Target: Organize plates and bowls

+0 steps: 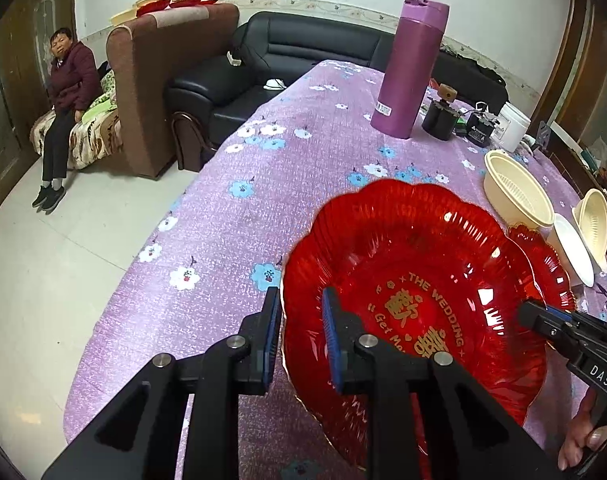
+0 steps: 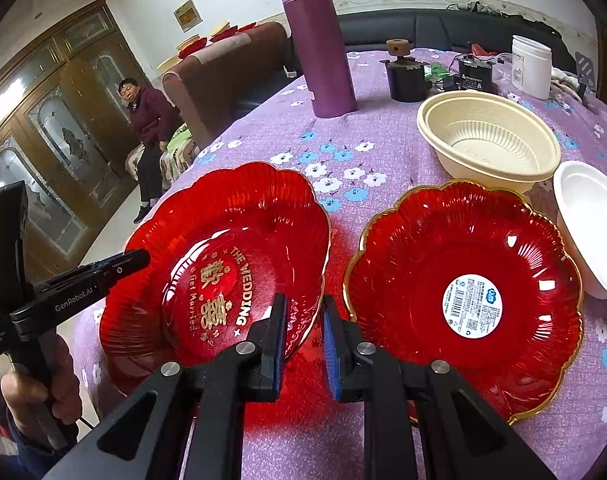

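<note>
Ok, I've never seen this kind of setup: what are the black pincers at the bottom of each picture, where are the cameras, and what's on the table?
There is no robot here. A person holds a two-finger gripper in each hand, and a wide-angle camera on each one looks along its fingers. One picture is taken from the left gripper, the other from the right gripper. Each view also catches the other tool at its edge, and a hand holds the left one's handle.

Over the purple flowered cloth you can see a red wedding plate with gold lettering, a second red plate with a round label, a cream bowl, a white bowl and a purple flask.

Both grippers straddle opposite rims of the wedding plate. I cannot tell whether their pads actually pinch it.
</note>
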{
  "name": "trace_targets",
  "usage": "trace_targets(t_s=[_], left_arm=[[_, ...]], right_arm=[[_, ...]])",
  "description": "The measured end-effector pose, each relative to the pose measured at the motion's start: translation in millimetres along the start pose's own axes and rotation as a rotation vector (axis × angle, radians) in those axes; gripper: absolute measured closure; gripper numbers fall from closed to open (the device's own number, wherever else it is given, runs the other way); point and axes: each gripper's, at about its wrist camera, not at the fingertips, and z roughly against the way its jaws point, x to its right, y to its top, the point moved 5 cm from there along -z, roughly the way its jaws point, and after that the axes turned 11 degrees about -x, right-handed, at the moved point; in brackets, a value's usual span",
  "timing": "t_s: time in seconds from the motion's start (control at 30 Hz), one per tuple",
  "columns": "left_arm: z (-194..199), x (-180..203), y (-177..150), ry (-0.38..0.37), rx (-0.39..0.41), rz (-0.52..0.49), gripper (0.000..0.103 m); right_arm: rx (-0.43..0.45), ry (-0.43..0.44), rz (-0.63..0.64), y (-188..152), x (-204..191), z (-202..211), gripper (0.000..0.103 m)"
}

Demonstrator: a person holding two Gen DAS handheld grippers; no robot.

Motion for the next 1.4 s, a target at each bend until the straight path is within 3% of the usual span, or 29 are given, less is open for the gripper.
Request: trace_targets(t_s=[0.37,0.63,0.7,0.83,0.93,1.0,1.2,1.4], left_arm=[[30,0,-1,0.011,0.054,0.005,0.078],[50,57,3,-0.059,0.073,-0.112,0.078],[50,82,5,-0.085,0.058,-0.16,0.078],[40,138,15,-0.136,0.003,-0.269,0.062],[21,174,25,-0.122,-0.044,-0.338,0.061],[6,197,35,-0.153,-0.086,-0.379,0.061],[-39,223,62,-0.117,-0.172,-0.383,0.062],[-68,233,68,-0.098,-0.237,-0.406,0.065]], right_arm=[[0.098,0.011,-0.04,-7,13,47,0.083],[0.18,-0.022,-0.168,-26,68,92,0.083],[0.192,-0.03,-0.209,-33,85,100,0.083],[0.204,-0.021,-0.283,-44,113,109,0.081],[0.198,-0.008,-0.309,-50,125,109,0.08],[0.189,0.01,-0.317,-53,129,108,0.08],[0.168,0.025,-0.349,-60,143,103,0.079],[0.138,0.062,-0.384,-60,149,89,0.076]])
